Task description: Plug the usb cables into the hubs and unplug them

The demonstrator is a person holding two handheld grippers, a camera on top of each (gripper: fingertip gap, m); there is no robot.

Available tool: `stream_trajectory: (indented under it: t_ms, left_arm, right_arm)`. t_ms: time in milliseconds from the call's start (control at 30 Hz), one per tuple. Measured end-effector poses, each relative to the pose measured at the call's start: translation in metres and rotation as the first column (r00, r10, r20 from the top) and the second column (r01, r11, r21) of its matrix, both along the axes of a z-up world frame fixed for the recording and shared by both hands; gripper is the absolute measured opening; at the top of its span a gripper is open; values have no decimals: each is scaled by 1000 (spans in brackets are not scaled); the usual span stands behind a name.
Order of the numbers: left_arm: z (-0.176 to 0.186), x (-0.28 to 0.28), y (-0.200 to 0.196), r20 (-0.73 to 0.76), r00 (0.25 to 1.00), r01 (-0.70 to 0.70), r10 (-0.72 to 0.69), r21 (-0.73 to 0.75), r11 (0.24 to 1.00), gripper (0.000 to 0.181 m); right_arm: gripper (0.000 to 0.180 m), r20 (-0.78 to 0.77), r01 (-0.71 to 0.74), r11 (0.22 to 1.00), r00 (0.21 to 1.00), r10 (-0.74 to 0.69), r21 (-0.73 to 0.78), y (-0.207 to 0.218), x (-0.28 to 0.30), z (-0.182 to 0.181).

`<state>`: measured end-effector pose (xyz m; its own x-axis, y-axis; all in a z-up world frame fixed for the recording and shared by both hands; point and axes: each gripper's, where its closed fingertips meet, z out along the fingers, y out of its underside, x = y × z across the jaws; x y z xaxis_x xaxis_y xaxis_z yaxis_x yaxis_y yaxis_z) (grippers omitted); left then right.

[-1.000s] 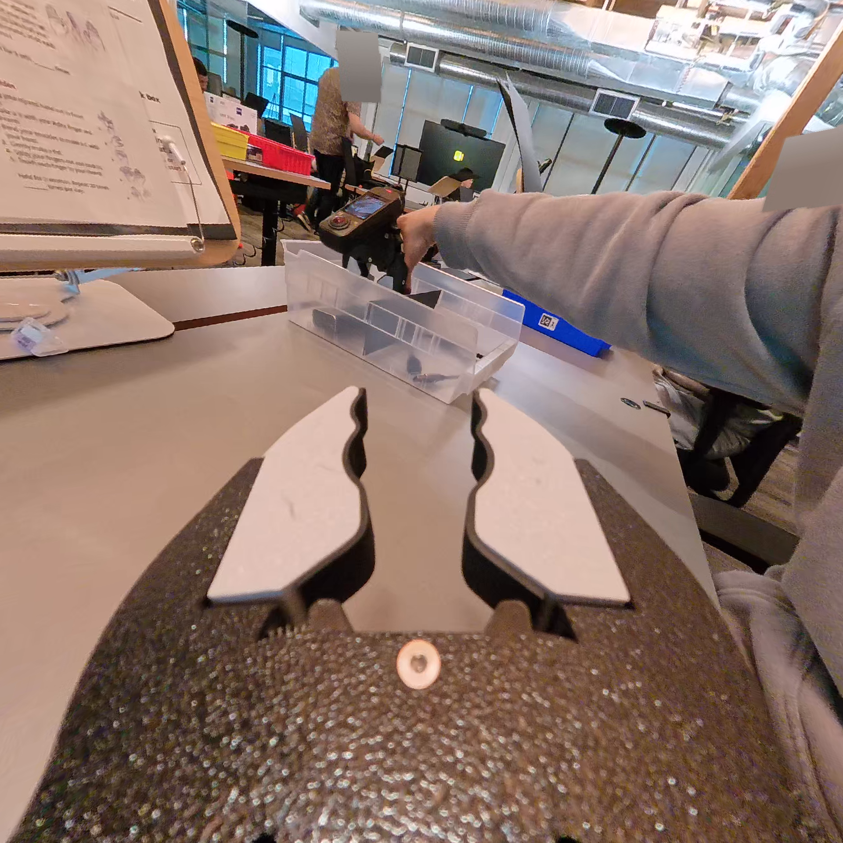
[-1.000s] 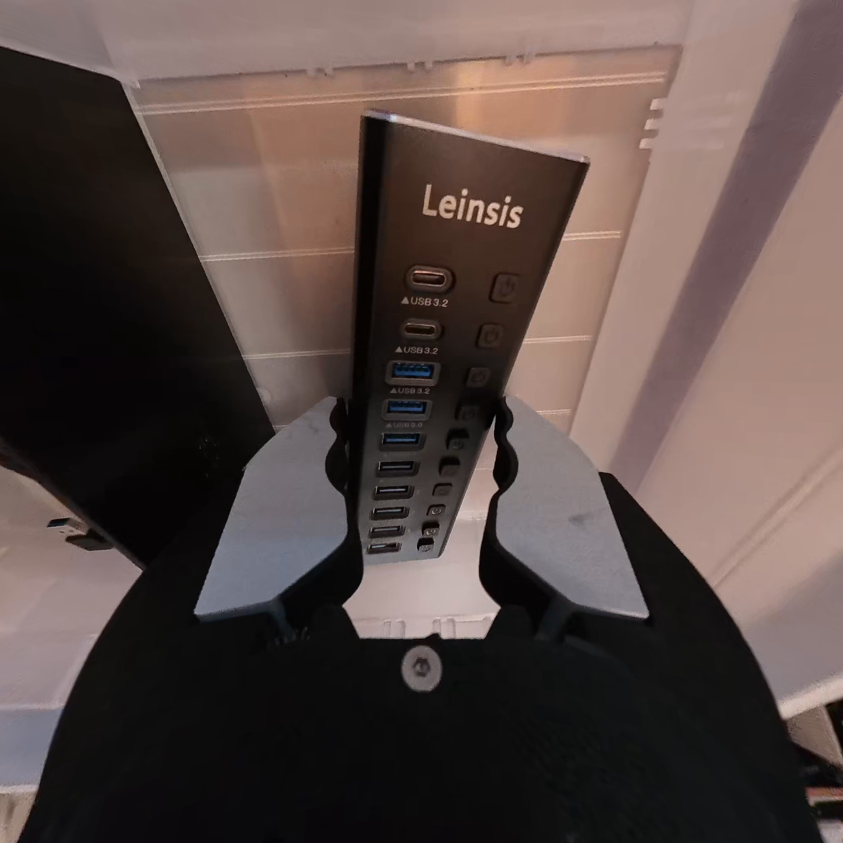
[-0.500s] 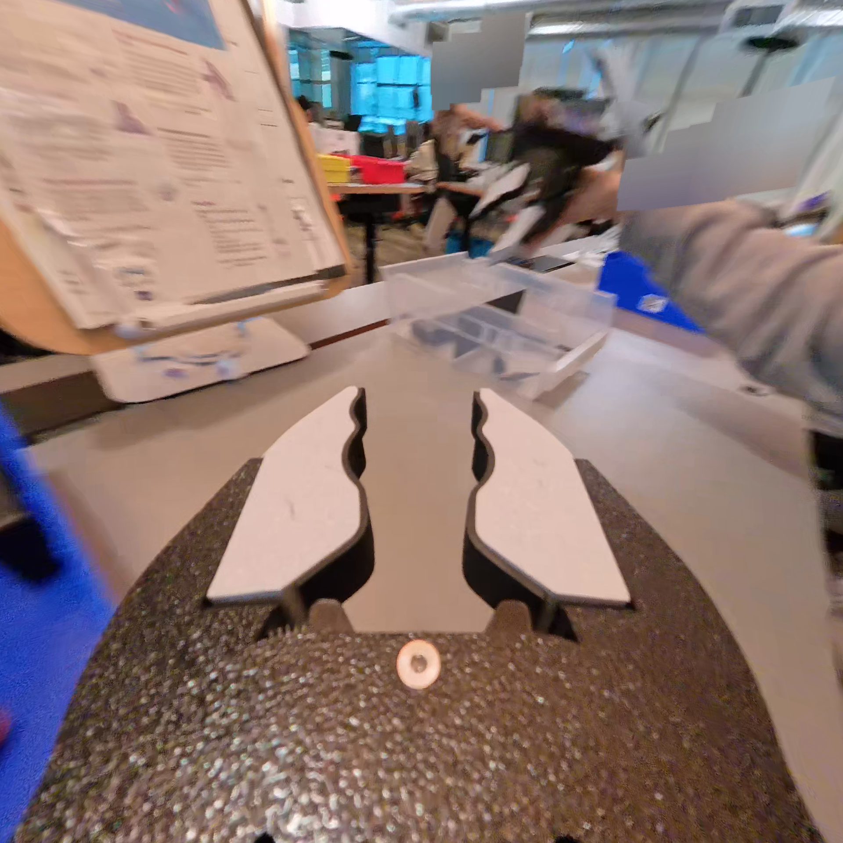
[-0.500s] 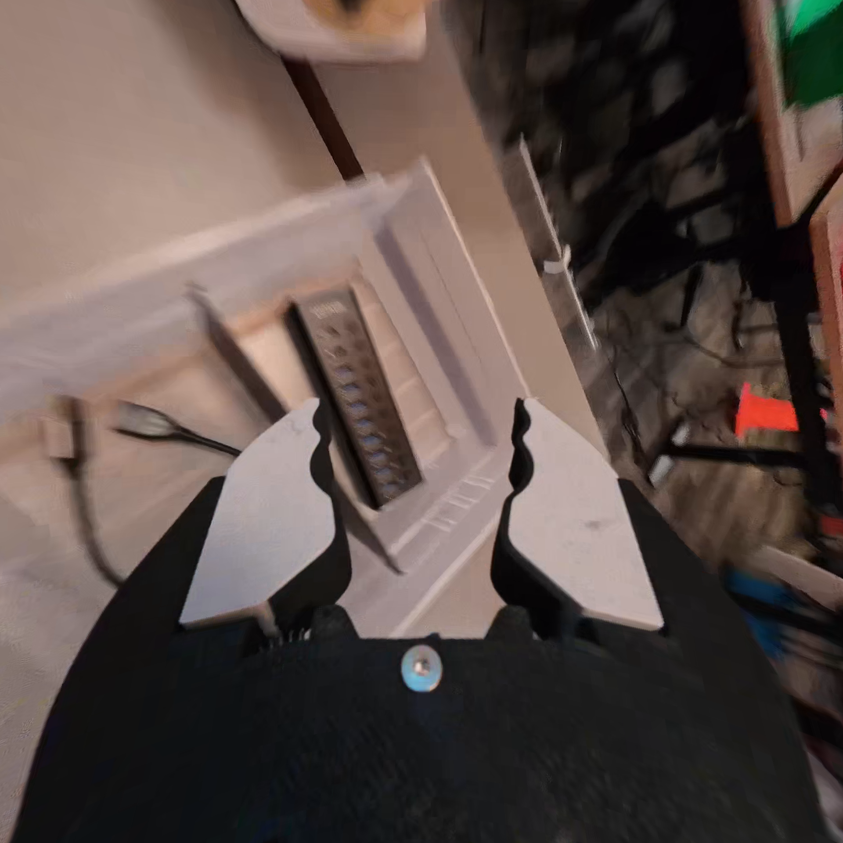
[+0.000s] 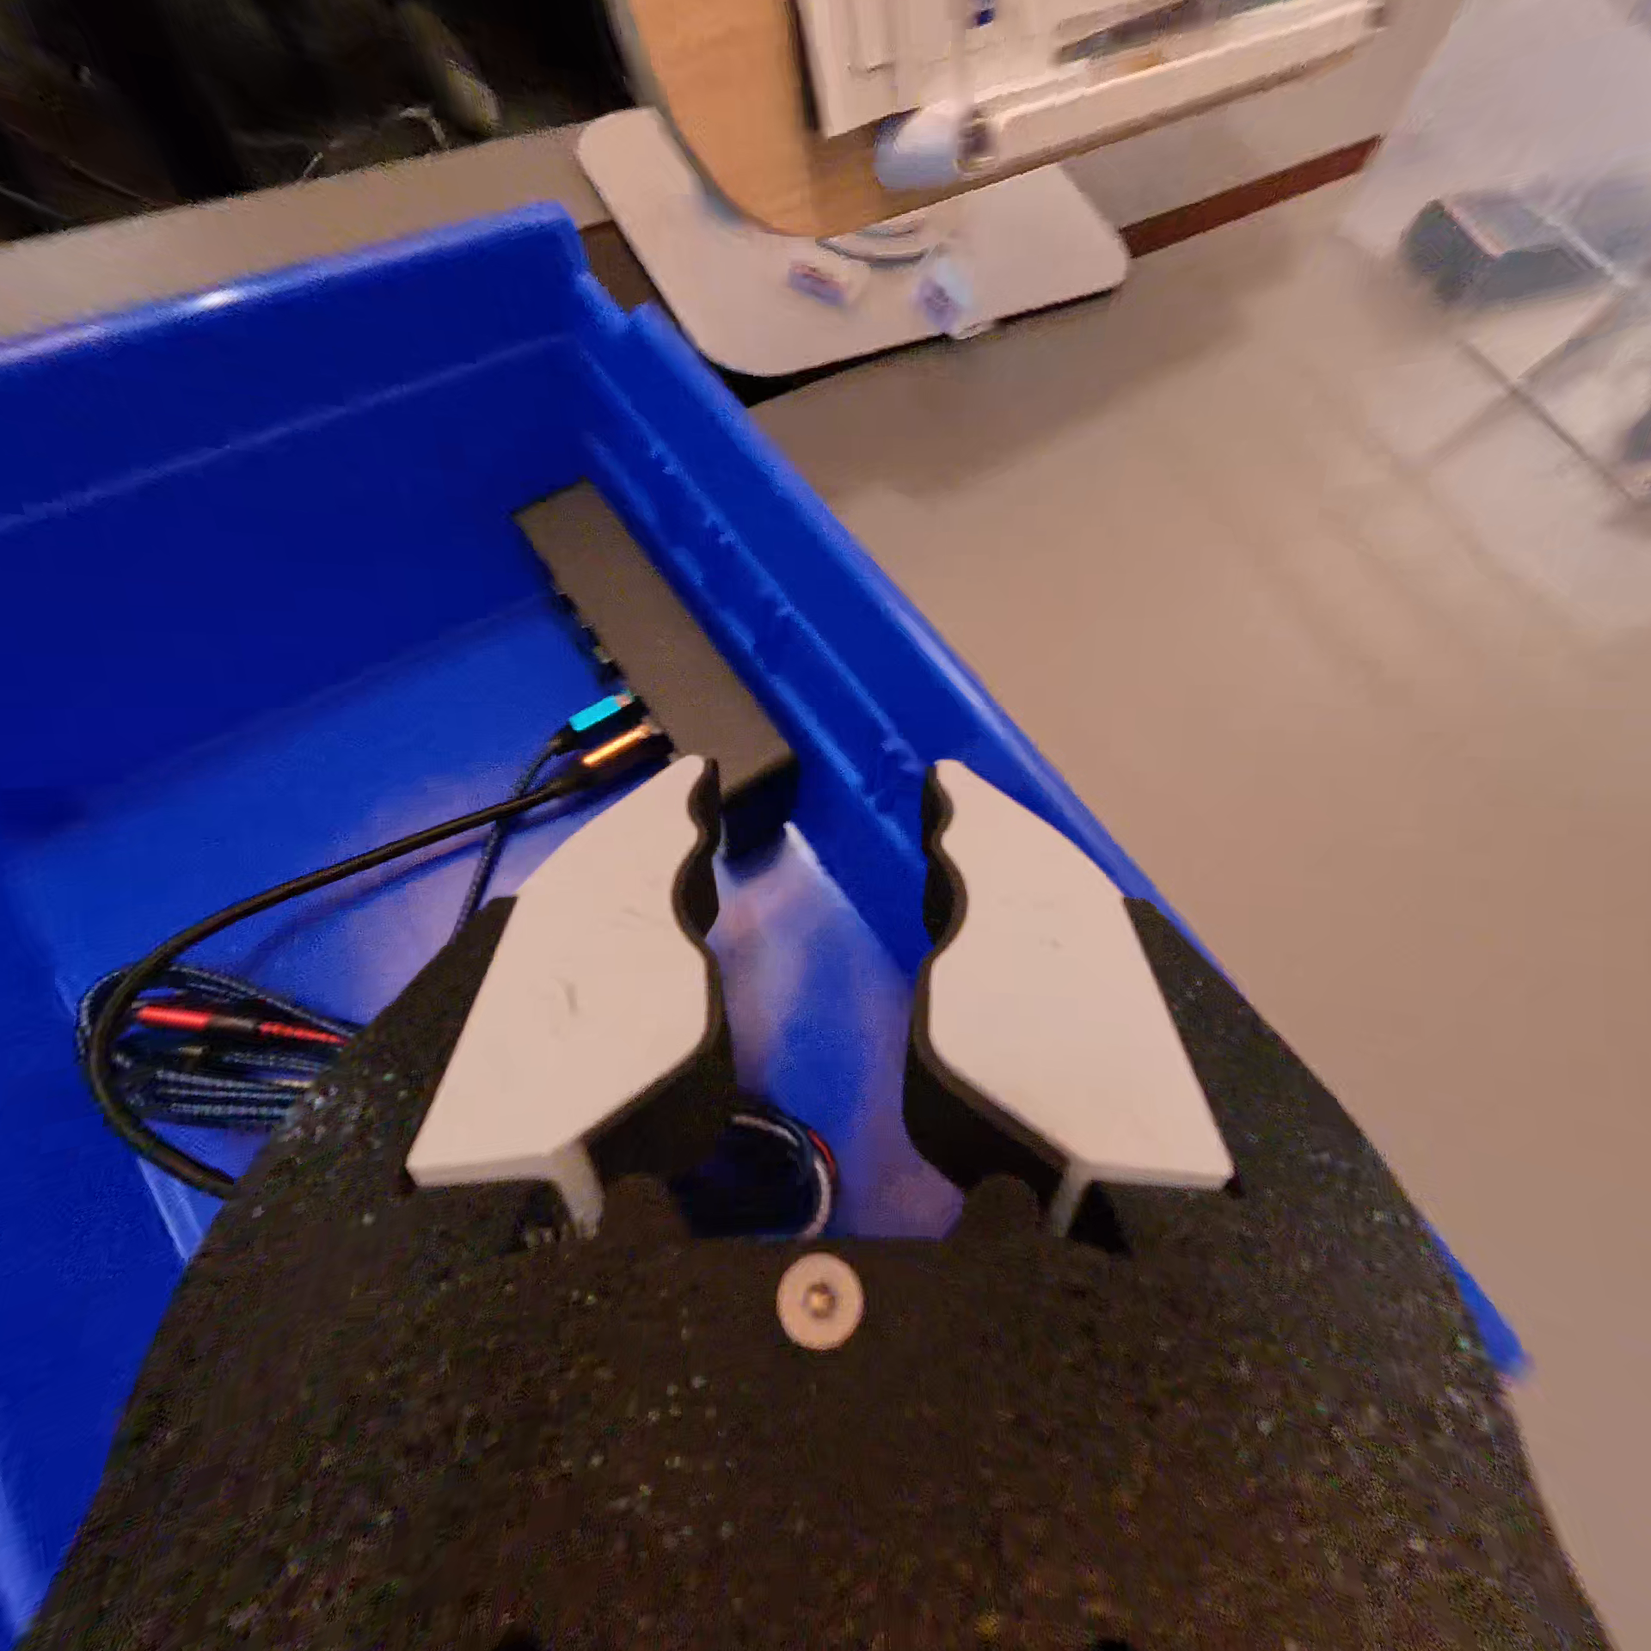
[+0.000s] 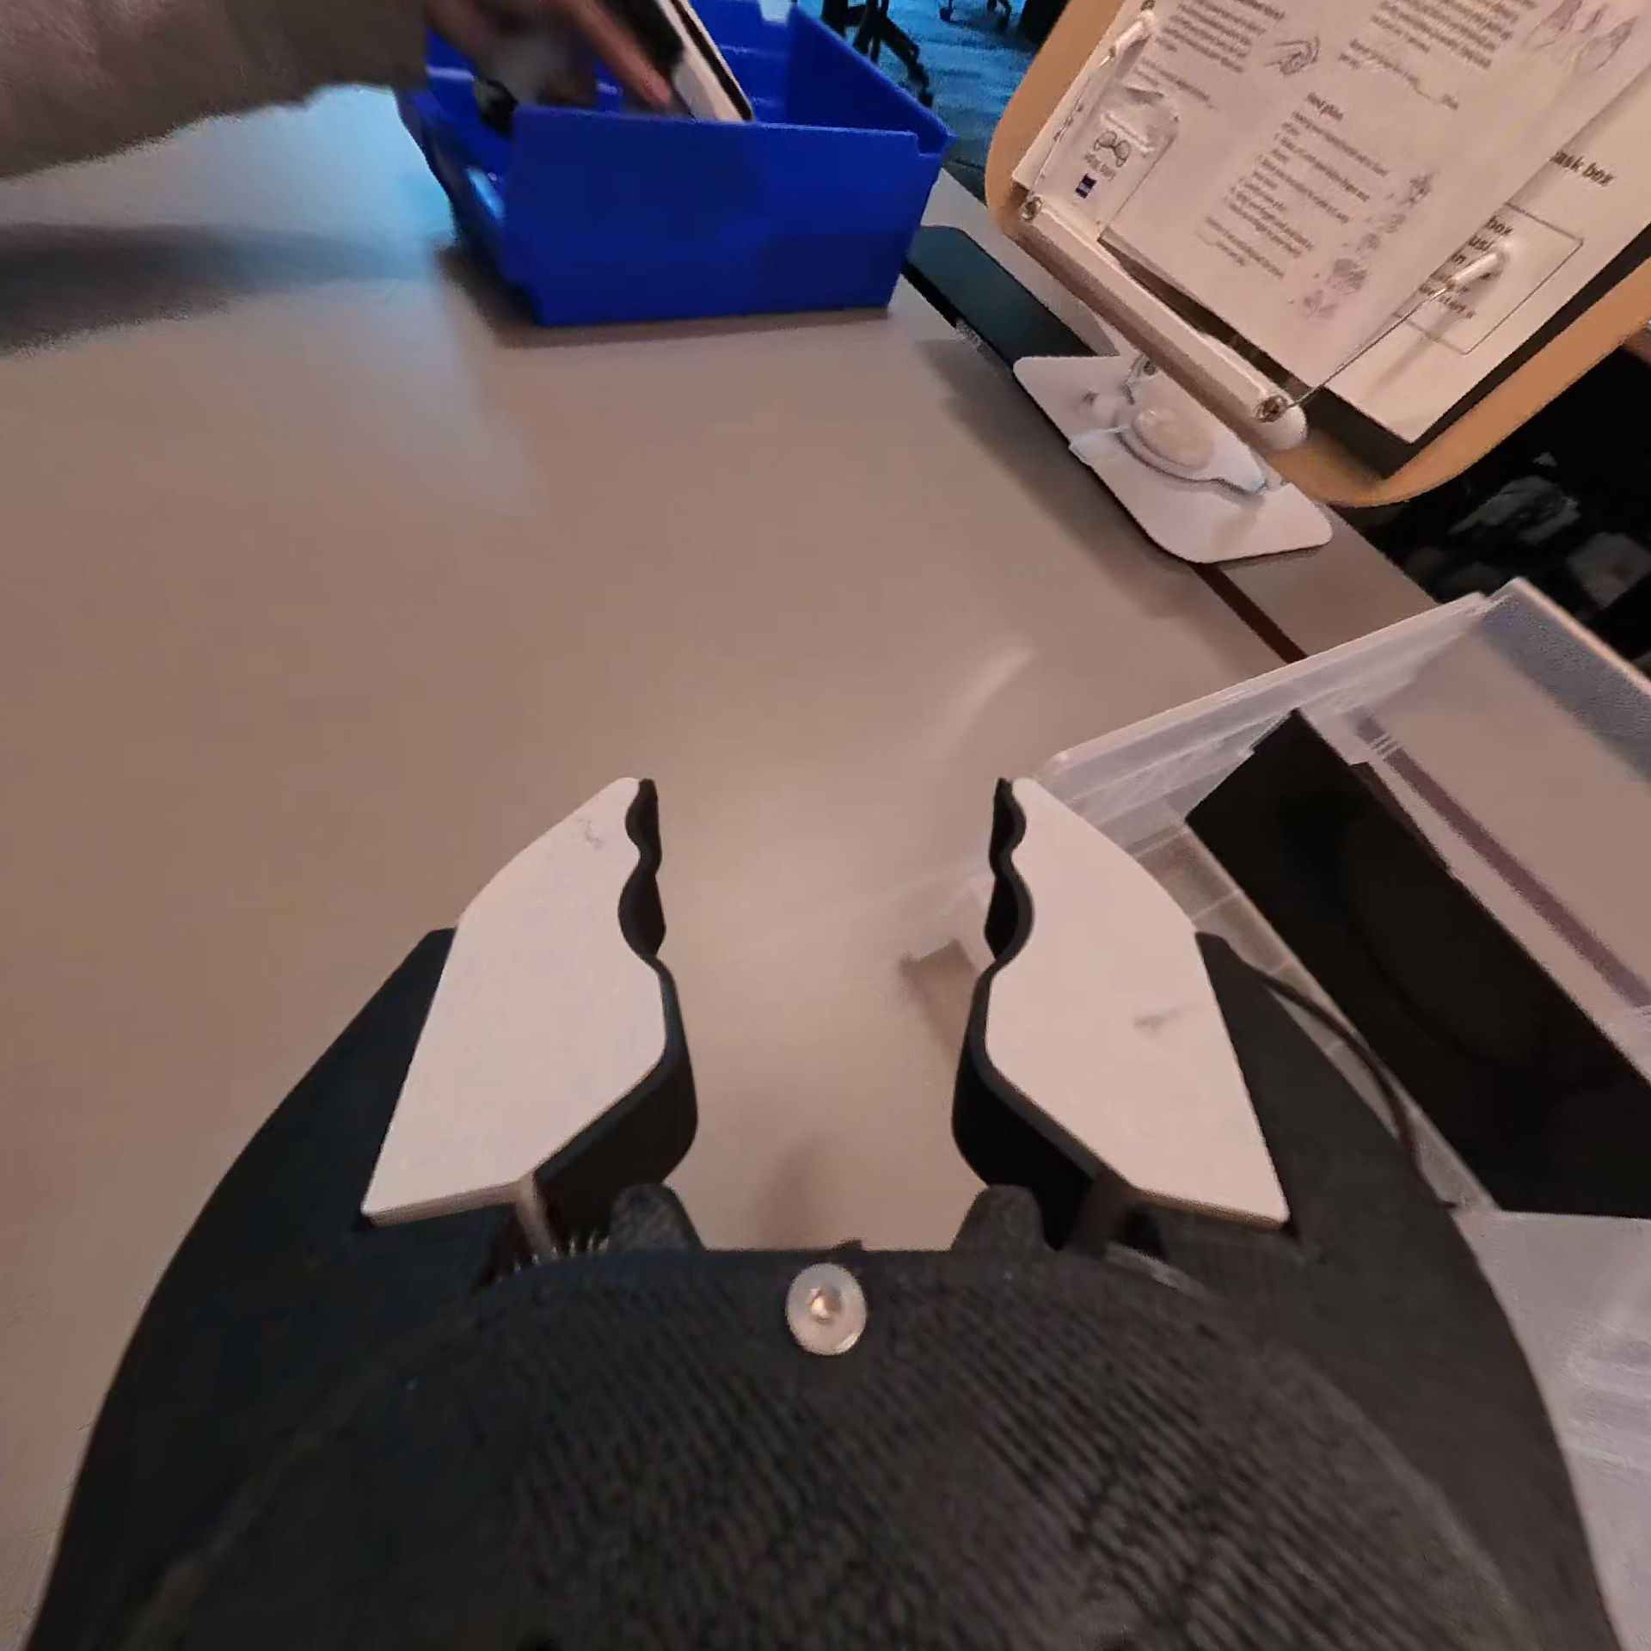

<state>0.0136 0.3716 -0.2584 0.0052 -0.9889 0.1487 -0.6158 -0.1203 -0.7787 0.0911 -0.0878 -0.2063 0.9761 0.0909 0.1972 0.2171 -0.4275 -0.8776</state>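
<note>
My left gripper (image 5: 817,786) is open and empty, over the blue bin (image 5: 295,465). In the bin a dark grey hub (image 5: 652,652) leans against the right wall, just ahead of my left finger. Two cables with teal and orange plugs (image 5: 607,733) are plugged into its side. A bundle of dark cables (image 5: 179,1054) lies at the bin's left. My right gripper (image 6: 826,795) is open and empty above the bare grey table (image 6: 536,581). The clear bin (image 6: 1340,777) sits to its right. The blue bin also shows in the right wrist view (image 6: 679,179), with my left gripper in it, blurred.
A document stand with printed pages (image 6: 1340,205) rests on a white base (image 6: 1179,473) at the table's far edge, also visible in the left wrist view (image 5: 893,259). A grey sleeve (image 6: 179,71) reaches across at upper left. A dark panel (image 6: 1429,983) stands in the clear bin.
My right gripper let go of the hub in the clear bin, pulled out and swung left over the table. My left gripper swung left from the table into the blue bin.
</note>
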Motion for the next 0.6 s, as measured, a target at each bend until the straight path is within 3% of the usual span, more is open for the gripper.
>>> stream_trajectory:
  t_ms: [33,133,233,300,367,600]
  left_arm:
    - [-5,6,8,-10,999,-36,36,-9,999,45]
    - [0,26,13,102,991,-72,87,-139,988,38]
    - [-17,33,26,46,988,-139,149,-162,977,43]
    - [-36,29,32,-63,984,-175,169,-89,981,52]
    - [-35,29,37,-65,977,-208,205,-36,978,59]
    - [-26,12,57,-202,928,-261,314,249,933,44]
  right_arm:
    - [71,-19,2,1000,1000,-2,12,-3,-4,-1]
    - [70,-53,2,1000,999,-1,9,-13,-10,-7]
    - [70,-74,22,1000,997,-22,-8,-22,-7,-13]
    - [70,-81,41,999,996,-42,-8,-24,-4,-13]
    - [69,-88,49,999,995,-50,-11,-25,-2,-14]
    - [69,-38,67,996,997,-70,-67,-29,0,-25]
